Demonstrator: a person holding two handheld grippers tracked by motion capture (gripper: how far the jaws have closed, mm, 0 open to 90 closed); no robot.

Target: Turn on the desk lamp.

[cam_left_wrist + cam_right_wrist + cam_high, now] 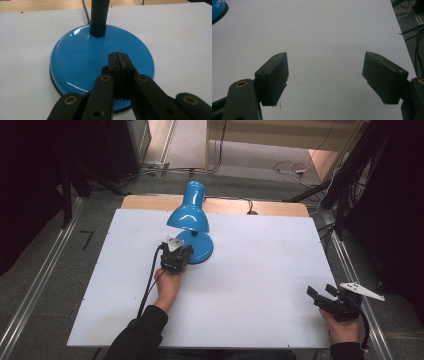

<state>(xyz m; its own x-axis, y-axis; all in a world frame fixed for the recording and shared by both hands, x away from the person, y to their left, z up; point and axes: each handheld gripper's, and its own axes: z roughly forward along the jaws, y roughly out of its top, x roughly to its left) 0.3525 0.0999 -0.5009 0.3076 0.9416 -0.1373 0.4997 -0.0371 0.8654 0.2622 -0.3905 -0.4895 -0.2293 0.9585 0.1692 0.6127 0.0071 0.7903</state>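
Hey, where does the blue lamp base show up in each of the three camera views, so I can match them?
High view: the lamp base sits left of centre on the white board, just beyond the left gripper.
Left gripper view: the base fills the middle, with the shut jaws over its near part.
Right gripper view: a blue sliver at the top left corner.
Shared landmark: the white board.
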